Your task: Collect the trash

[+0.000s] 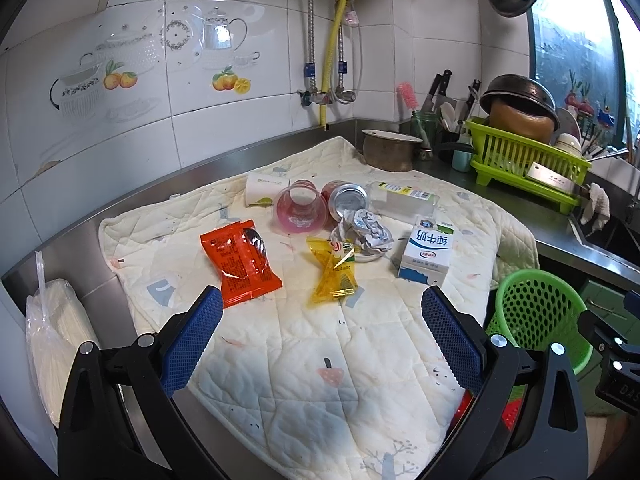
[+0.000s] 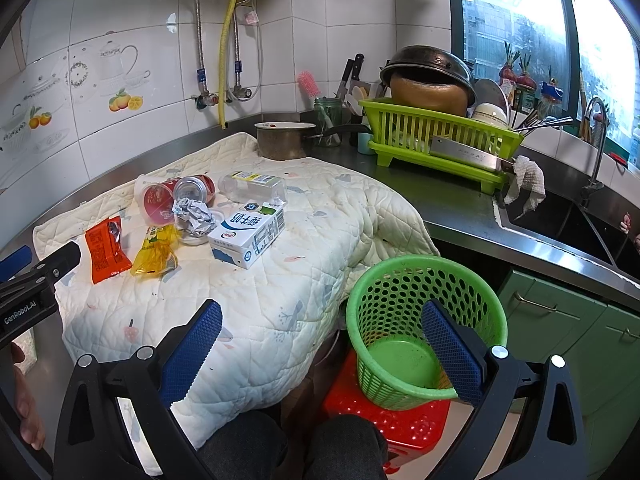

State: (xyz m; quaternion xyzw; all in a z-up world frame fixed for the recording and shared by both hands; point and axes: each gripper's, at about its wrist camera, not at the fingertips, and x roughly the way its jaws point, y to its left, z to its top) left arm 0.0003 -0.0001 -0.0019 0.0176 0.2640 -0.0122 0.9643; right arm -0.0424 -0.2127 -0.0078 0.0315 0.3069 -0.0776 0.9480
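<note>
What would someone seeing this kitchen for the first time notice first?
Probably the trash strewn on the quilted cloth over the counter: an orange snack packet, a yellow wrapper, a milk carton and a crumpled foil ball. Next, the empty green basket on a red stool beside the counter.
</note>
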